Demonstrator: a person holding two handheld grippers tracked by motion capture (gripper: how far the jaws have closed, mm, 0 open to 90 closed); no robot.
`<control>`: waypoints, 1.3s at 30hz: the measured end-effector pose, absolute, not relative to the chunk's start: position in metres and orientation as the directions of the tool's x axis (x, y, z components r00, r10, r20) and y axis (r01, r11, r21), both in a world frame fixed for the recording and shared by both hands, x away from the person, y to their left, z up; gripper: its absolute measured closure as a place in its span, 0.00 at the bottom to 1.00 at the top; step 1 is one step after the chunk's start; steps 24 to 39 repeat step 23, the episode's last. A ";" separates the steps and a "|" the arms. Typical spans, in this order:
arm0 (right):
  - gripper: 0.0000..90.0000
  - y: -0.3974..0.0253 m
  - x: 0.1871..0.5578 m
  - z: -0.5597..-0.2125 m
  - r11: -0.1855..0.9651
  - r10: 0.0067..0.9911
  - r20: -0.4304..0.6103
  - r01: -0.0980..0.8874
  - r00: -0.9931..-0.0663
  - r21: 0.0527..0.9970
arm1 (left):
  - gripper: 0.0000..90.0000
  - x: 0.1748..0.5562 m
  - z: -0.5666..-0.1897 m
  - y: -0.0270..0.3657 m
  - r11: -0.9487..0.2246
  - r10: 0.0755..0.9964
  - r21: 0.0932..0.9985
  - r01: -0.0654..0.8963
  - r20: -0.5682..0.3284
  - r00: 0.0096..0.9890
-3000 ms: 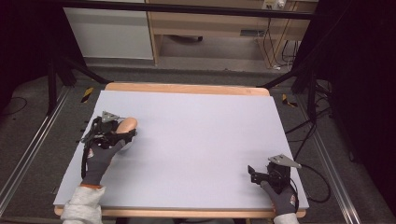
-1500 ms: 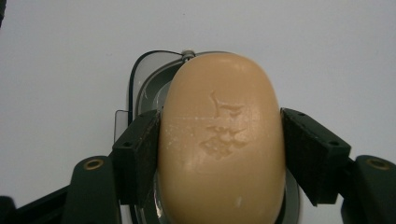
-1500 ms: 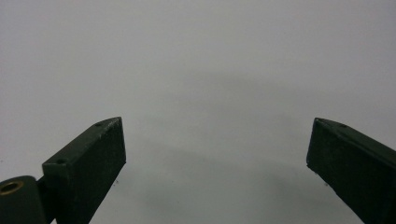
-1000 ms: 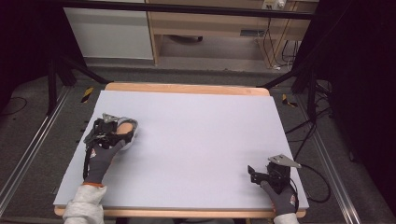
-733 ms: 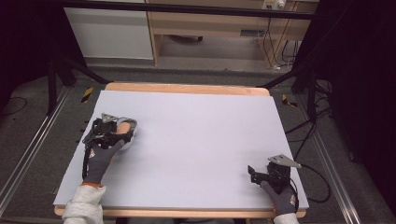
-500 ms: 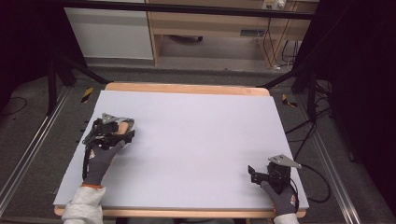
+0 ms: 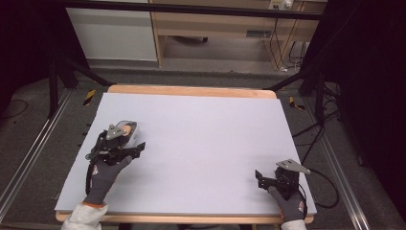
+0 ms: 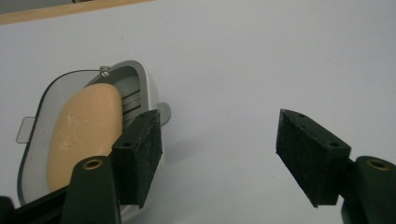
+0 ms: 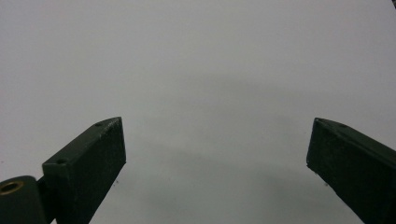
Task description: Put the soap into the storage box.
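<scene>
High view first, starting at the table's left: the left gripper [image 7: 125, 149] sits low over the white table [image 7: 206, 139], with a small grey soap dish [image 7: 128, 128] just beyond it, an orange-tan bar of soap [image 7: 125, 129] lying inside. Left gripper view gives the closer look: the jaws stand wide apart and hold nothing, and the dish [image 8: 140, 91] with its soap [image 8: 81, 133] lies off to one side of them, partly behind one pad [image 8: 140, 156], not between the pair. A clear lid or rim curves round the dish's far edge; I cannot tell which.

Moving right, the middle of the table is bare. At the near right corner the right gripper [image 7: 261, 177] rests on the surface, well apart from the dish. Right gripper view shows its jaws spread wide over plain white.

By my reading, the step in hand is lining up on the dish or the soap. The next move calls for swinging the left gripper sideways until the target lies between the pads, then closing gently, since soap may slip.
</scene>
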State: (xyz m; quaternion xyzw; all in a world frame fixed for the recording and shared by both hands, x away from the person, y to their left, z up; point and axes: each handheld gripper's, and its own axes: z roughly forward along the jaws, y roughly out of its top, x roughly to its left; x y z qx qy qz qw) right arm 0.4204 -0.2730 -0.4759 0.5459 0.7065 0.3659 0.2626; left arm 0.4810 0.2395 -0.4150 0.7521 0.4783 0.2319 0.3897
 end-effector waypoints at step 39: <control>0.05 -0.279 0.417 -0.477 0.116 0.970 0.035 0.589 -0.240 0.800 | 0.31 0.435 -0.461 0.244 -0.309 0.869 0.762 0.569 -0.016 0.494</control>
